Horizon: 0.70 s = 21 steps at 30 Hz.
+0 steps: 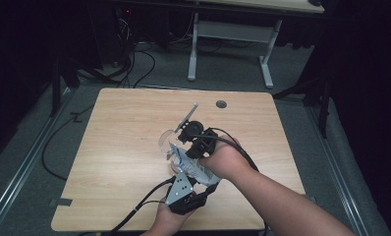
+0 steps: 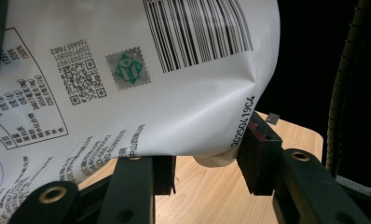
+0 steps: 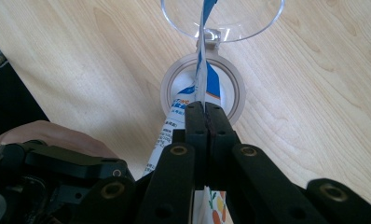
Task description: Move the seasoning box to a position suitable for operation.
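A light wooden table [image 1: 129, 147] stands on a grey floor, with a small dark round hole [image 1: 221, 104] near its far edge. Above the middle of the table, a white printed pouch [image 2: 141, 88] with a barcode, a QR code and blue markings is held up between both grippers. The left gripper [image 2: 206, 170], near the table's front edge, has its jaws set partway apart on either side of the pouch's lower part, pressing its bulging sides. The right gripper [image 3: 205, 122] has its jaws pressed tight together on the pouch's thin top edge. Just beyond that edge, a clear glass container [image 3: 223, 18] stands on the table, with a round white lid [image 3: 202, 91] beside it.
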Available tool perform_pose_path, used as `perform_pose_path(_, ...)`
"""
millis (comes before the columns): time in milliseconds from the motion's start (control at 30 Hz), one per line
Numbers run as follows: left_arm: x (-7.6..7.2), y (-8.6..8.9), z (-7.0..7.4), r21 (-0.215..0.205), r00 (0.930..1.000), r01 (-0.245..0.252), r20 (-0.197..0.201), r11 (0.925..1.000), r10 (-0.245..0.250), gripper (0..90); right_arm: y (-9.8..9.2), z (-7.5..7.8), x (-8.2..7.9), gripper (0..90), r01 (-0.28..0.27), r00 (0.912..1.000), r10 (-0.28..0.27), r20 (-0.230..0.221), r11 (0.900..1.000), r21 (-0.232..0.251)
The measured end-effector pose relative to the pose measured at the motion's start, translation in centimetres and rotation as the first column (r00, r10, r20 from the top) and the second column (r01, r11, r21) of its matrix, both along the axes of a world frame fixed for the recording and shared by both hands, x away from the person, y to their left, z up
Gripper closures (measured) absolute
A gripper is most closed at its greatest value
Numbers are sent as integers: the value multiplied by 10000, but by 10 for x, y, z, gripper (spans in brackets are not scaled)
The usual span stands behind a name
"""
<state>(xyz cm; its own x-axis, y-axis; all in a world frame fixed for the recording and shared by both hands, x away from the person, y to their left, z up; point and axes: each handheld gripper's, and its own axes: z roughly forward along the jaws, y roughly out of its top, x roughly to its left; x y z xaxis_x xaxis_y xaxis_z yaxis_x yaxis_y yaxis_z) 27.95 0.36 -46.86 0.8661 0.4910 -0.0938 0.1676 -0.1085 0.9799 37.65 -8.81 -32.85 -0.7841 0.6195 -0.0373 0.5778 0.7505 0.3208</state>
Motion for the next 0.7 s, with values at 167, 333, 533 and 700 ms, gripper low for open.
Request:
perform_pose_path(167,0,0,0,12,10000,-17,11,10000,17,617,0,0,1,899,-27,10000,27,-7,10000,23)
perform_pose_path(333,0,1,-1,10,10000,-31,18,10000,31,617,1,0,0,899,-21,10000,21,-20,10000,27)
perform_pose_path(533,0,1,-2,15,10000,-29,38,10000,29,617,1,0,0,899,-17,10000,17,-1,10000,39)
perform_pose_path(700,-2,2,-5,24,10000,5,41,10000,-5,618,0,-2,-2,899,-57,10000,58,-12,10000,36)
